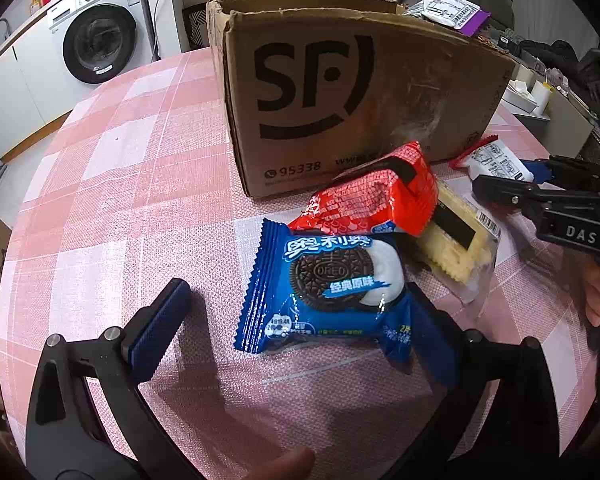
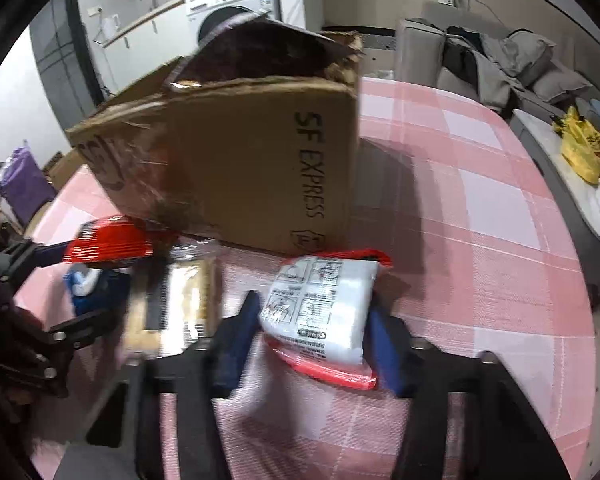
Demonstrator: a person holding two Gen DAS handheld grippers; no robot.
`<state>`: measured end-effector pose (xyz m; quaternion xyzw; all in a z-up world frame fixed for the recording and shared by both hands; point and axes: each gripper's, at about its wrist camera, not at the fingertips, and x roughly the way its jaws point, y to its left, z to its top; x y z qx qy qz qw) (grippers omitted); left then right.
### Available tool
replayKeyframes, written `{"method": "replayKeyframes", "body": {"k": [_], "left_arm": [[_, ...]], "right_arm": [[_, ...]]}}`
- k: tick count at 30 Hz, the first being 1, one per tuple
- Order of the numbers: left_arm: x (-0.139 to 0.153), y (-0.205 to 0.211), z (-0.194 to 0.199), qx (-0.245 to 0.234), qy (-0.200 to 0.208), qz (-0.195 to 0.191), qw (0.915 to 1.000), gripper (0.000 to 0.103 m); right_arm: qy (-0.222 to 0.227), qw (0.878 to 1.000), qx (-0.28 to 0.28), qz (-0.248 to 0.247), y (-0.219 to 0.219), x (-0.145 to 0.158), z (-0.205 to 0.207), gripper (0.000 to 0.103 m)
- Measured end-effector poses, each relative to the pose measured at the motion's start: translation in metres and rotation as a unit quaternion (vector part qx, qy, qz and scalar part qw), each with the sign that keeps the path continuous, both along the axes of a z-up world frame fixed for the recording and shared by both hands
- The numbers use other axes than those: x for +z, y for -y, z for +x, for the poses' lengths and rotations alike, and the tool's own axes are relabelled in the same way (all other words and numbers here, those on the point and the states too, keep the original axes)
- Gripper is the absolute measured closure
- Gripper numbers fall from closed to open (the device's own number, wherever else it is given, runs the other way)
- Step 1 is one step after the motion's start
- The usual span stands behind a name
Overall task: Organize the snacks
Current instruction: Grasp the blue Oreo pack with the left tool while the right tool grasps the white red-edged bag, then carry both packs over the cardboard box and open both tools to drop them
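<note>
Nearest the left wrist camera, the left gripper [image 1: 300,320] has its fingers [image 1: 160,320] spread wide apart around the blue Oreo packet [image 1: 324,292], which lies flat on the pink checked worktop [image 1: 120,200]; the right-hand finger touches or sits under the packet's corner, the other stands clear of it. Just behind the Oreo, a red snack packet [image 1: 372,196] rests partly on a clear-wrapped cracker pack [image 1: 456,244] (the crackers are pale yellow, with a black strip across the wrap). In the right wrist view, the right gripper [image 2: 312,328] has its fingers [image 2: 236,344] clamped on a white packet with red edges [image 2: 320,304], one blue pad on each side, close in front of the box's end. Beyond the snacks stands the open cardboard box [image 1: 340,92], printed "SF", near the worktop's far edge. Farther off, a washing machine [image 1: 100,36] stands against the wall.
</note>
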<state>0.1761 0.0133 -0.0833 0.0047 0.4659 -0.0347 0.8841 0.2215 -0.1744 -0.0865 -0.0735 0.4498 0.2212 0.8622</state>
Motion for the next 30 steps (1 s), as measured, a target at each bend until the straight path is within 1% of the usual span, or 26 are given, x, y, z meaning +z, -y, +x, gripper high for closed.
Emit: {"method": "replayKeyframes", "body": {"k": [7, 9, 11, 12, 13, 14, 15, 16, 17, 18, 19, 22, 25, 30], "left_arm": [[0.000, 0.000, 0.001, 0.000, 0.000, 0.000, 1.0000, 0.001], [0.000, -0.001, 0.001, -0.001, 0.001, -0.006, 1.0000, 0.001], [0.001, -0.002, 0.001, 0.000, 0.003, -0.011, 0.9999, 0.003], [0.002, -0.002, 0.000, -0.001, 0.005, -0.010, 0.9999, 0.008], [0.003, -0.001, 0.000, -0.002, 0.007, -0.007, 0.9999, 0.016], [0.004, 0.000, -0.002, -0.003, 0.010, -0.003, 0.9999, 0.020], [0.005, 0.002, -0.002, -0.008, 0.013, -0.004, 0.9999, 0.031], [0.007, 0.003, -0.003, -0.015, 0.016, -0.005, 0.9997, 0.037], [0.008, 0.005, -0.004, -0.019, 0.015, -0.003, 0.9997, 0.039], [0.009, 0.006, -0.006, -0.024, 0.017, -0.005, 0.9996, 0.049], [0.010, 0.006, -0.007, -0.031, 0.020, -0.010, 0.9993, 0.054], [0.017, 0.007, -0.013, -0.038, 0.037, -0.014, 0.9985, 0.058], [0.028, 0.007, -0.018, -0.046, 0.052, -0.034, 0.9970, 0.059], [0.050, 0.008, -0.028, -0.048, 0.084, -0.041, 0.9945, 0.059]], "right_arm": [[0.014, 1.000, 0.014, 0.011, -0.003, 0.015, -0.009, 0.056], [0.018, 1.000, 0.019, 0.018, -0.004, 0.022, -0.013, 0.056], [0.022, 0.999, 0.021, 0.020, -0.005, 0.026, -0.016, 0.056], [0.023, 0.999, 0.023, 0.021, -0.005, 0.027, -0.017, 0.056], [0.024, 0.999, 0.023, 0.022, -0.006, 0.028, -0.018, 0.056], [0.024, 0.999, 0.024, 0.022, -0.007, 0.029, -0.019, 0.056], [0.025, 0.999, 0.025, 0.022, -0.008, 0.030, -0.021, 0.056], [0.025, 0.999, 0.026, 0.021, -0.008, 0.030, -0.021, 0.056], [0.025, 0.999, 0.027, 0.021, -0.008, 0.030, -0.020, 0.056], [0.026, 0.999, 0.028, 0.020, -0.007, 0.030, -0.019, 0.056], [0.027, 0.999, 0.028, 0.019, -0.007, 0.031, -0.018, 0.056], [0.033, 0.999, 0.031, 0.022, -0.007, 0.036, -0.021, 0.056], [0.049, 0.998, 0.041, 0.028, -0.007, 0.049, -0.029, 0.056], [0.069, 0.995, 0.050, 0.044, -0.006, 0.069, -0.042, 0.056]]}}
